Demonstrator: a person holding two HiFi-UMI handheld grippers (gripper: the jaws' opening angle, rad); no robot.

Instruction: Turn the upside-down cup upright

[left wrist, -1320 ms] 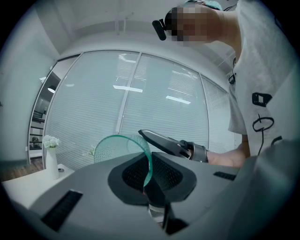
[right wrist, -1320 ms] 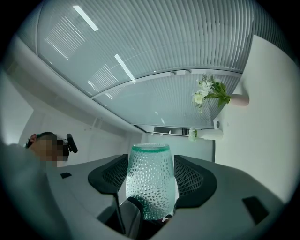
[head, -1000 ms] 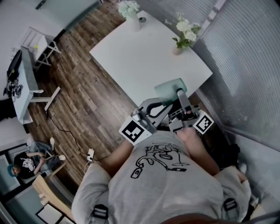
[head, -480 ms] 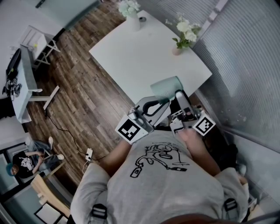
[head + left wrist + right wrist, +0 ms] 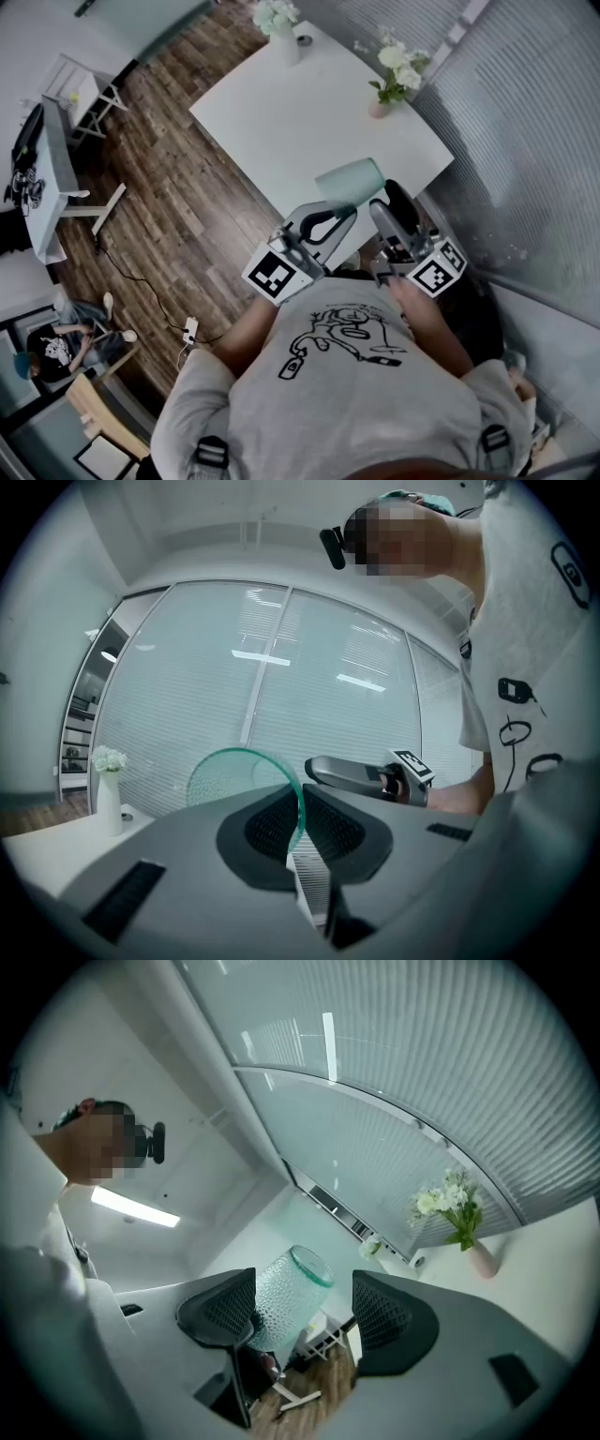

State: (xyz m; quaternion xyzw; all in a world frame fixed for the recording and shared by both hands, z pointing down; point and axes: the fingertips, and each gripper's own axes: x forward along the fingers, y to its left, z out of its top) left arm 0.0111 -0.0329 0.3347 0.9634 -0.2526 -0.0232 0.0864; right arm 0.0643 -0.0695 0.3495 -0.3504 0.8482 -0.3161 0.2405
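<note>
A pale green dimpled glass cup (image 5: 351, 180) hangs tilted in the air over the near edge of the white table (image 5: 281, 122). My left gripper (image 5: 339, 208) is shut on it. In the left gripper view the cup's (image 5: 234, 776) rim runs down between the closed jaws of the left gripper (image 5: 298, 829). My right gripper (image 5: 390, 199) stands open just right of the cup and apart from it. Seen from the right gripper (image 5: 305, 1309), the cup (image 5: 281, 1299) sits beyond the spread jaws, near the left pad (image 5: 223, 1309), rim tilted up and to the right.
Two vases of white flowers stand on the table, one at the far corner (image 5: 284, 42) and one by the blinds (image 5: 380, 105). A glass wall with blinds (image 5: 525, 141) runs along the right. A desk (image 5: 52, 178) and a seated person (image 5: 56, 352) are at the left.
The right gripper has rolled and now sits a little apart from the cup. The left gripper and cup have shifted slightly up and left in the head view.
</note>
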